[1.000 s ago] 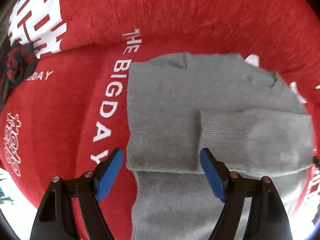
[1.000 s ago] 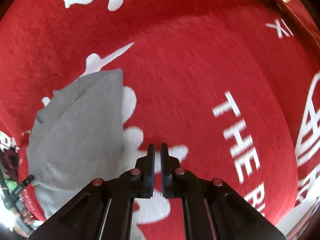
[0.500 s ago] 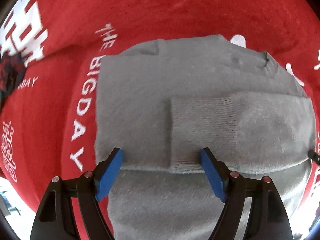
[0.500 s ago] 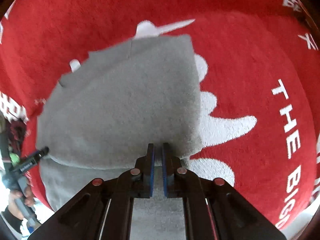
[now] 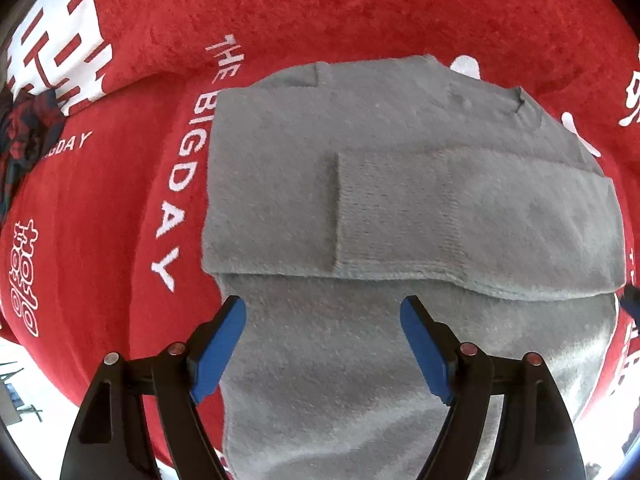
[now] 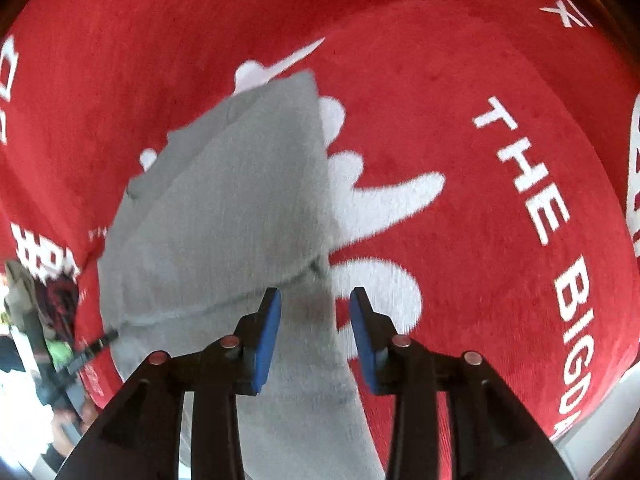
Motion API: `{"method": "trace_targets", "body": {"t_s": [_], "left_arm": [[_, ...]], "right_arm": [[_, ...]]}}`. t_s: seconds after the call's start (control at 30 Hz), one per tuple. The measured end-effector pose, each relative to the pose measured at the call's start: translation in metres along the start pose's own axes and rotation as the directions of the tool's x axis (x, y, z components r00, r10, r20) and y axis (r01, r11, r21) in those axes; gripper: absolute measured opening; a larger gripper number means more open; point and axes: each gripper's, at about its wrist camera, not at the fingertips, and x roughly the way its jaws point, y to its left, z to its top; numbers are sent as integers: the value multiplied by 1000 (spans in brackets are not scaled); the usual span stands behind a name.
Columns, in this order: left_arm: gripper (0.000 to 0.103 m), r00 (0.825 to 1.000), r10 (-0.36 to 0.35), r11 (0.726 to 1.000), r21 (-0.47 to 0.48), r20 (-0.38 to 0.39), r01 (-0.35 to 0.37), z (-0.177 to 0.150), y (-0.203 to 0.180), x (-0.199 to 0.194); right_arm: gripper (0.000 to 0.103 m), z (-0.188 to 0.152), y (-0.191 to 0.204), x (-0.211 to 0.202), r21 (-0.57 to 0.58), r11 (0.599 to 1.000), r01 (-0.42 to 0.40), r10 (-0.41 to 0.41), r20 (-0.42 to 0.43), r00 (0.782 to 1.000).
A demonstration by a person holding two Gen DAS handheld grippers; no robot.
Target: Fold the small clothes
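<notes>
- Holding my left gripper point(image 5: 323, 344) wide open over the grey sweater point(image 5: 400, 208), I have nothing between its blue pads; the garment lies on the red blanket point(image 5: 360, 20) straight ahead of and beneath the tool.
- My right gripper point(image 6: 315, 332) is parted about halfway and grips nothing either; its fingers straddle the sweater's right-hand edge, where grey cloth meets red pile.
- The upper part of the sweater is doubled toward me, a ribbed cuff point(image 5: 396, 212) lying across it, and its hemmed edge runs side to side just beyond my left fingertips.
- The unfolded lower part runs from that edge back under both tools, so the garment's long axis points away from me, along my fingers.
- I judge the next fold depends on this: the free lower end is nearest me, below both grippers, left tool over its middle, right tool at its side.
- Both would need to drop to that near end and carry it forward over the fold; a dark patterned cloth point(image 5: 24, 128) far left is clear of this.
</notes>
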Motion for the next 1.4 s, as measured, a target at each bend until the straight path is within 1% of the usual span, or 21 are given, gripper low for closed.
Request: {"method": "trace_targets", "body": {"t_s": [0.03, 0.07, 0.1, 0.23, 0.33, 0.37, 0.43, 0.47, 0.53, 0.57, 0.6, 0.77, 0.97, 1.13, 1.17, 1.2, 1.23, 1.27, 1.33, 1.4], "left_arm": [[81, 1000, 2, 1000, 1, -2, -1, -1, -3, 0], [81, 1000, 3, 1000, 2, -5, -3, -2, -5, 2], [81, 1000, 8, 1000, 2, -8, -8, -2, -8, 2], [81, 1000, 13, 1000, 6, -11, -13, -3, -16, -1], [81, 1000, 18, 1000, 13, -18, -18, -6, -25, -3], [81, 1000, 16, 1000, 13, -20, -15, -7, -29, -5], [81, 1000, 7, 1000, 15, -27, -6, -9, -34, -7], [81, 999, 2, 1000, 17, -33, -2, -9, -37, -7], [81, 999, -1, 1000, 31, -45, 2, -12, -49, -12], [81, 999, 0, 999, 37, -47, 2, -14, -54, -13], [81, 999, 0, 999, 45, -48, 3, -16, -60, -15], [81, 998, -18, 999, 38, -60, 20, -19, -74, -20], [81, 996, -13, 1000, 18, -85, 15, -27, -89, -22], [81, 997, 3, 1000, -18, -73, -4, -39, -96, -31], [84, 998, 4, 1000, -22, -70, -5, -42, -97, -32], [91, 998, 5, 1000, -23, -70, -7, -44, -98, -33], [103, 998, 7, 1000, -25, -69, -9, -47, -99, -35], [103, 998, 8, 1000, -28, -64, -10, -50, -100, -37], [103, 998, -7, 1000, -25, -64, 6, -54, -101, -38], [103, 998, 3, 1000, -10, -63, -4, -60, -104, -41]], "right_arm": [[39, 5, -2, 3, 23, 1000, -9, 9, 5, 1000], [30, 9, -4, 7, 40, 999, -14, 14, 3, 1000], [13, 14, -5, 13, 41, 999, 2, -1, -13, 1000], [13, 17, 3, 13, -23, 998, 54, -55, -10, 998], [14, 14, 0, 5, -15, 997, 74, -74, -10, 997], [17, 12, -3, 2, -8, 997, 76, -76, -15, 997], [17, 10, -6, -3, -14, 998, 66, -66, -23, 998], [19, 8, -6, -8, -22, 998, 58, -59, -21, 998], [30, 3, -6, -13, -41, 998, 51, -52, -30, 998], [40, 0, -4, -16, -55, 997, 47, -49, -37, 998], [42, -4, -2, -18, -70, 997, 40, -43, -43, 998], [42, -17, 9, -20, -126, 992, 8, -19, -88, 996], [44, -23, 11, -17, -113, 993, -34, 20, -117, 993], [45, -26, 11, -17, -130, 990, -56, 38, -137, 990], [46, -26, 11, -17, -133, 989, -60, 41, -141, 989], [46, -27, 10, -16, -136, 989, -63, 43, -147, 988], [47, -27, 9, -16, -138, 988, -66, 44, -152, 987], [50, -27, 9, -15, -140, 988, -68, 45, -158, 986], [50, -28, 8, -14, -148, 986, -74, 49, -171, 984], [50, -29, 8, -13, -157, 985, -76, 47, -178, 983]]}}
